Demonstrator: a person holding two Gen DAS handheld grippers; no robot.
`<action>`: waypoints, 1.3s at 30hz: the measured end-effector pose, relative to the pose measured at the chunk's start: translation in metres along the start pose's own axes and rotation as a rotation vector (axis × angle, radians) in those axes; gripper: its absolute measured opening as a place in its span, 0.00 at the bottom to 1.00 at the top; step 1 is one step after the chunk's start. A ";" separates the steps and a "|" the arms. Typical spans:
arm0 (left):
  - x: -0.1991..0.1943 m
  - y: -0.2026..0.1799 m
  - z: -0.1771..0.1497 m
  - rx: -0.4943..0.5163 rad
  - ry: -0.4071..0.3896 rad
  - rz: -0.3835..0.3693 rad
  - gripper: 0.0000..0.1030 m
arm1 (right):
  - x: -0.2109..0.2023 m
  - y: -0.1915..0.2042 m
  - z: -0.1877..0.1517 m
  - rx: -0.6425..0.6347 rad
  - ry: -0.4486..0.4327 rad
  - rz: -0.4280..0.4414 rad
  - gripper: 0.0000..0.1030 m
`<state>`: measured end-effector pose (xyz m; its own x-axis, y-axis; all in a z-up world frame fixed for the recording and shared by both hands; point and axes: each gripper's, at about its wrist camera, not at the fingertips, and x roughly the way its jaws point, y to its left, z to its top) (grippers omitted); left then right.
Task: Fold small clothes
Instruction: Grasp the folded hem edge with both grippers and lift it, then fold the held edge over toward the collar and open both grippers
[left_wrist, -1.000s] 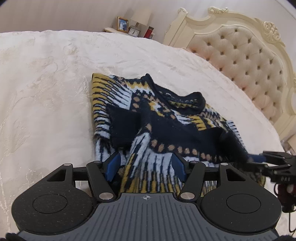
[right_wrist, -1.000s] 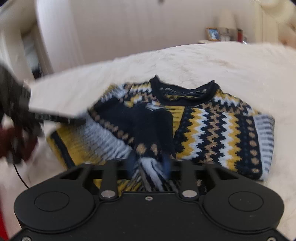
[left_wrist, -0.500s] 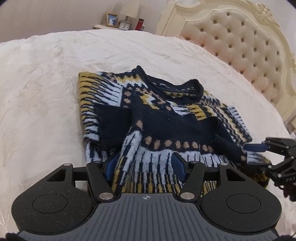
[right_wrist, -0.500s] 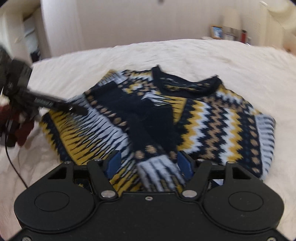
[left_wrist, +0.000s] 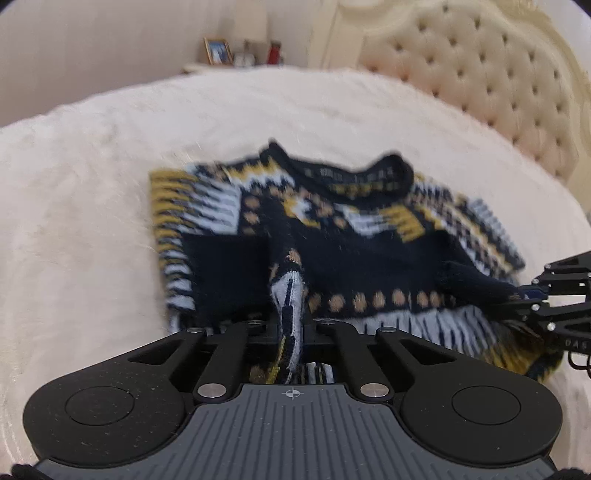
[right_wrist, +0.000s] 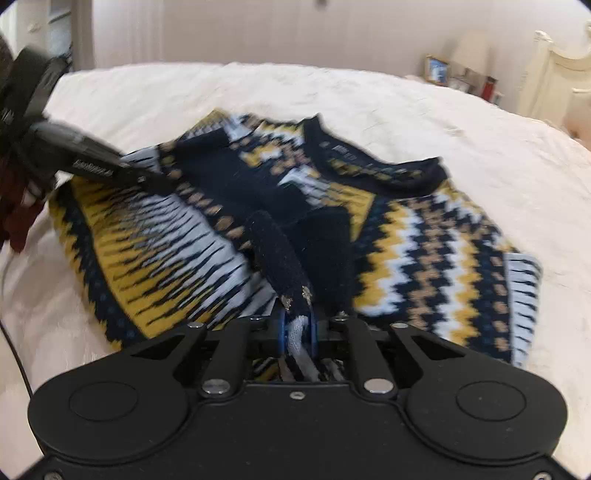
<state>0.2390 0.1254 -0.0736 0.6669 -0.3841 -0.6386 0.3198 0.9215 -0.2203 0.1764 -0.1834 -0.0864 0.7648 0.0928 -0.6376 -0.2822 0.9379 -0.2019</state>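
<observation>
Sweater (left_wrist: 332, 236) in navy, yellow and white lies spread on the cream bedspread (left_wrist: 92, 206), neckline toward the far side and hem nearest both grippers — so the fold, as I'd judge it, runs away from the hands, hem carried up toward the collar. Its width lies across the two tools, each of them at one lower part of the hem, neither clearly nearer. The left gripper (left_wrist: 290, 325) has its fingers brought together on a pinched ridge of white-and-navy knit that stands up between them. The right gripper (right_wrist: 297, 332) is just finishing its closing, blue pads (right_wrist: 282, 332) pressed on a bunched roll of dark and white fabric. Seen from the left side, the right tool sits at the sweater's far lower corner. A tufted headboard (left_wrist: 480, 92) stands beyond, well apart from the work.
</observation>
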 end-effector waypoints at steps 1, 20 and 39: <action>-0.006 -0.001 0.000 0.004 -0.022 0.009 0.05 | -0.006 -0.005 0.001 0.020 -0.017 -0.016 0.17; -0.021 -0.025 0.080 0.227 -0.256 0.104 0.06 | 0.011 -0.097 0.061 0.170 -0.183 -0.263 0.14; 0.086 0.020 0.083 0.097 0.062 0.218 0.47 | 0.087 -0.122 0.048 0.314 0.034 -0.341 0.65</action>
<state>0.3590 0.1060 -0.0717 0.6853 -0.1695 -0.7083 0.2376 0.9714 -0.0026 0.3048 -0.2733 -0.0814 0.7627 -0.2441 -0.5989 0.1748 0.9694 -0.1724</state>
